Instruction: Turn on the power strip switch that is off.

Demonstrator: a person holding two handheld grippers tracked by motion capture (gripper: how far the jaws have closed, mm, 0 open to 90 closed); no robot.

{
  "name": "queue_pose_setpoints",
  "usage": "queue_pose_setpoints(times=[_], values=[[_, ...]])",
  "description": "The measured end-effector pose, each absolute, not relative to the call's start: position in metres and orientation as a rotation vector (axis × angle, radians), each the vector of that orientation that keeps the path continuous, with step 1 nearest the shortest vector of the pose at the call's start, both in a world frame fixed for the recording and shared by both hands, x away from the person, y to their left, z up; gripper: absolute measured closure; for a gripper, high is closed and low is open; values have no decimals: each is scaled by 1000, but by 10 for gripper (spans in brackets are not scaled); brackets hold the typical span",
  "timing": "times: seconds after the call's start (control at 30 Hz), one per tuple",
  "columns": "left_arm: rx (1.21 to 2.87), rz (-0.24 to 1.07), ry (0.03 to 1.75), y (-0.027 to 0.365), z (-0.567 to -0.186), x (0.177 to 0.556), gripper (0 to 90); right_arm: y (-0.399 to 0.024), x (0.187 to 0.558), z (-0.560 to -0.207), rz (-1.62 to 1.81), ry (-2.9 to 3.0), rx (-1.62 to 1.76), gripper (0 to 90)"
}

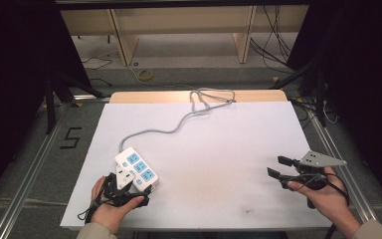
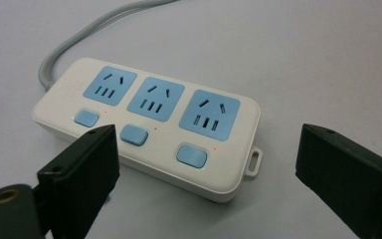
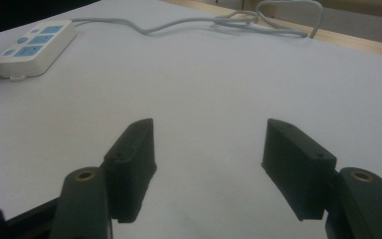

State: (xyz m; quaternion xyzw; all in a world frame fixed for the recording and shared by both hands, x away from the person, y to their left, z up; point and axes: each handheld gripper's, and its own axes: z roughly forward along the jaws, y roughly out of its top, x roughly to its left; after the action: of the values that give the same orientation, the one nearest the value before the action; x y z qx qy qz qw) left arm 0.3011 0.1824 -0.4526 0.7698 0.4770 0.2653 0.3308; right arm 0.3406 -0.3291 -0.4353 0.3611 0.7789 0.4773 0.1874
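A white power strip [image 1: 138, 168] with three blue sockets and three blue switches lies near the left front of the white table [image 1: 219, 144]. Its grey cable [image 1: 179, 122] runs to the back edge. My left gripper [image 1: 128, 183] sits at the strip's near end, open. In the left gripper view the strip [image 2: 149, 114] lies just beyond and between the two jaws of the left gripper [image 2: 211, 149], apart from both. My right gripper [image 1: 276, 166] hovers open at the right edge with nothing in it. In the right gripper view, the right gripper [image 3: 209, 144] faces bare table, with the strip [image 3: 35, 45] far off.
The cable [image 3: 258, 20] loops at the table's back over a wooden edge [image 1: 149, 96]. Beyond the table lie floor cables [image 1: 273, 47] and wooden furniture legs [image 1: 122, 40]. Metal rails [image 1: 35, 164] run along both sides of the table.
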Motion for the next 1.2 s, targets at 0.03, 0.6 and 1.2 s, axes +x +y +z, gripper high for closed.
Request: queue_pose_setpoints(times=[0.03, 0.6, 1.2], values=[[2013, 694, 1247, 182, -453, 301, 108, -329, 340, -435, 1343, 2192, 1016, 374], [1978, 723, 1278, 184, -445, 299, 336, -330, 341, -436, 1331, 2193, 1030, 370], [1990, 717, 1252, 184, -429, 304, 895, -328, 343, -437, 1317, 2194, 1024, 368]])
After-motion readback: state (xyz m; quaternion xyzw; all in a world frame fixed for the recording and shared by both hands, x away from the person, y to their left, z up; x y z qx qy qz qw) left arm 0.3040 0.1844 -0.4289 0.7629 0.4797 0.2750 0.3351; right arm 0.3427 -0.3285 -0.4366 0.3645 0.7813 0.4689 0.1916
